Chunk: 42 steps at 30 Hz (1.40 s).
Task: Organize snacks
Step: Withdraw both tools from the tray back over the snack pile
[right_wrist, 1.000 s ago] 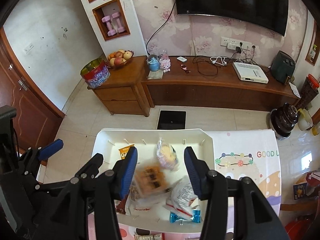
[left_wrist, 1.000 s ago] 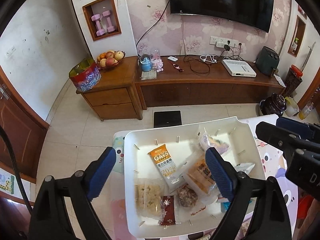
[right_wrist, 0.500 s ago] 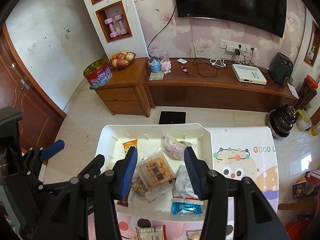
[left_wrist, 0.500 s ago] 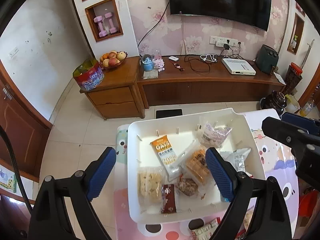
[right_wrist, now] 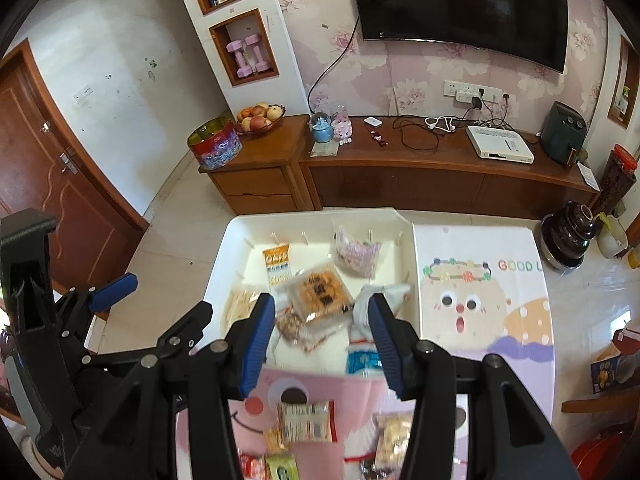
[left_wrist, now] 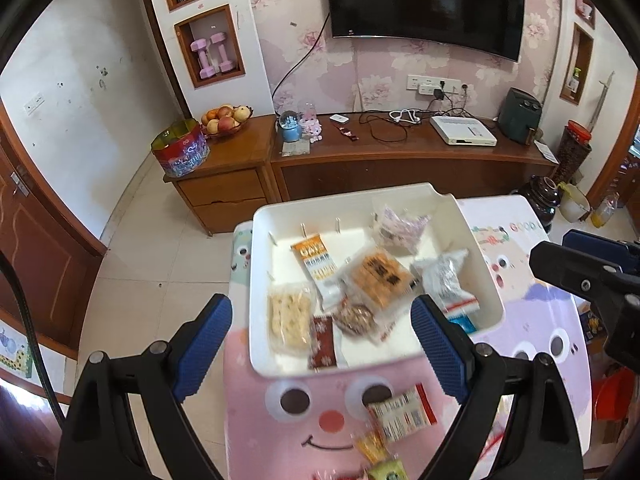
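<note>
**Both tools empty above the snack tray**

We see our left tool (left_wrist: 320,332) with its jaws spread wide and nothing between them, held above the near edge of the white tray (left_wrist: 260,280). Our right tool (right_wrist: 322,332) also has its jaws apart and empty, over the tray's near right part.

The tray sits on the counter (left_wrist: 532,320), which is covered by a pink cartoon cloth. Inside it lie an orange oat bar (left_wrist: 316,264), a pale cracker pack (left_wrist: 289,316), a dark red bar (left_wrist: 322,342), a clear pack of brown biscuits (left_wrist: 380,272), a pinkish bag (left_wrist: 398,226) at the far side and a silver bag (left_wrist: 450,280) near the right wall.

On the cloth just in front of the tray, a white-and-red packet (right_wrist: 306,420) lies loose, with a few smaller wrappers (right_wrist: 280,466), blurred, beside it.
</note>
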Each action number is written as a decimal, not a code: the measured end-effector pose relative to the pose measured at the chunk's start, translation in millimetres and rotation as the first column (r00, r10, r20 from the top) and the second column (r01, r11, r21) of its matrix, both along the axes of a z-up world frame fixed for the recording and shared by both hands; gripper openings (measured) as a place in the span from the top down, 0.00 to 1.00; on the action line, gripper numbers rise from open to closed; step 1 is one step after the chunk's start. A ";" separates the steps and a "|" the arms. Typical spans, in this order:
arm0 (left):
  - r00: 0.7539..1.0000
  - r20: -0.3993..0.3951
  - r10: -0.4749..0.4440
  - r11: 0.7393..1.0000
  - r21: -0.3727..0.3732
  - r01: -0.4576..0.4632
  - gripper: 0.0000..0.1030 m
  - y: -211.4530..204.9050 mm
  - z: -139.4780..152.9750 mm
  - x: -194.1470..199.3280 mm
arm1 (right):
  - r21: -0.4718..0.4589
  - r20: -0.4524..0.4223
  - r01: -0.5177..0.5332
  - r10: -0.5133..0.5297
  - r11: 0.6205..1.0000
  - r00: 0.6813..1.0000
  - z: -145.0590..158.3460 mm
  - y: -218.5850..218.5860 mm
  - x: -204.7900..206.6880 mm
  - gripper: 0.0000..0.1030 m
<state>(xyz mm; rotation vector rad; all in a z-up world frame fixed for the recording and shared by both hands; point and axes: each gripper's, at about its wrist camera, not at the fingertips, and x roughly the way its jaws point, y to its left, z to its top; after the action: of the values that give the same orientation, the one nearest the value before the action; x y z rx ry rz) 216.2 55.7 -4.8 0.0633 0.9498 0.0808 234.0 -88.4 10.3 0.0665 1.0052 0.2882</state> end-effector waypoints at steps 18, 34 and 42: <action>0.995 -0.059 -0.074 0.997 -0.027 0.073 0.12 -27.0 -36.6 -131.3 | 0.011 -0.074 -0.044 0.045 0.999 0.996 -33.3 -38.7 -131.3 0.52; 0.957 -0.289 -0.014 0.996 -0.091 -0.013 0.12 17.3 -150.3 -177.5 | -0.021 -0.280 -0.030 0.023 0.999 0.960 -135.6 -42.8 -177.5 0.52; 0.931 -0.365 -0.013 0.995 -0.100 -0.026 0.12 19.1 -199.6 -164.2 | -0.023 -0.337 -0.148 0.132 0.989 0.932 -175.7 8.8 -184.8 0.52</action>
<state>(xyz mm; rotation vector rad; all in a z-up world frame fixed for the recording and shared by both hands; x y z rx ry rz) 52.0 74.8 -204.5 -0.0220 1.3259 0.0257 49.2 -79.6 -165.4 -0.0006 1.3591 0.3919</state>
